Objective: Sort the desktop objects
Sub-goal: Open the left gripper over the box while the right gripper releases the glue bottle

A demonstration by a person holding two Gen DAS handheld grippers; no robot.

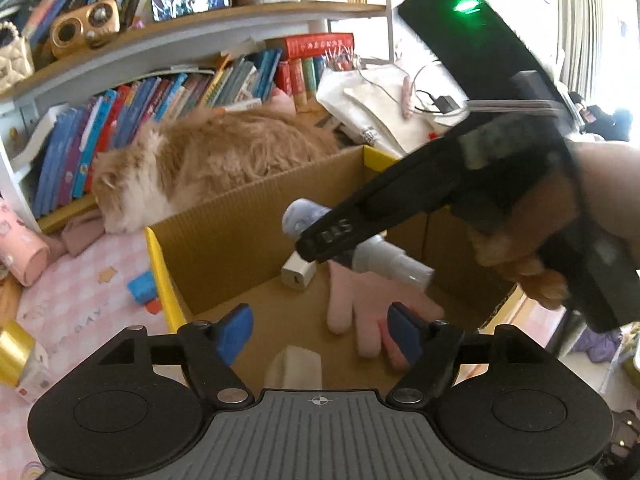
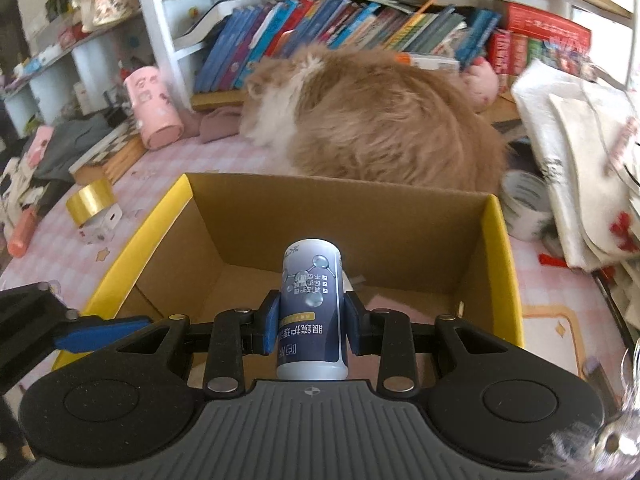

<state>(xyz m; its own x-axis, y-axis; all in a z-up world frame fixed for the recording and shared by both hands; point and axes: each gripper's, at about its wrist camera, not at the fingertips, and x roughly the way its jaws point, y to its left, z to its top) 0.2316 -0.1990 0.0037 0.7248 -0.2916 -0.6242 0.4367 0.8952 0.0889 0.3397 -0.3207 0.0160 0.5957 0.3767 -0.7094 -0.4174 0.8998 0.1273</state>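
An open cardboard box (image 1: 224,224) with yellow rims (image 2: 496,240) stands on the pink checked mat. On its floor lie a pink glove (image 1: 360,308), a small white block (image 1: 298,274) and a pale soft piece (image 1: 294,368). My left gripper (image 1: 320,332) hangs over the box floor, open, its blue pads touching nothing; the pale piece lies just below them. My right gripper (image 2: 312,320) is shut on a blue-labelled spray bottle (image 2: 312,304), held over the box's near edge. In the left wrist view that bottle (image 1: 380,260) hovers above the glove in the right gripper's black fingers (image 1: 332,236).
A fluffy orange cat (image 2: 380,120) lies right behind the box, against a row of books (image 2: 320,28). A gold tape roll (image 2: 90,200) and a pink cup (image 2: 154,112) sit to the left. White cloth bags (image 2: 580,160) pile up on the right. Small blue and red pieces (image 1: 142,288) lie left of the box.
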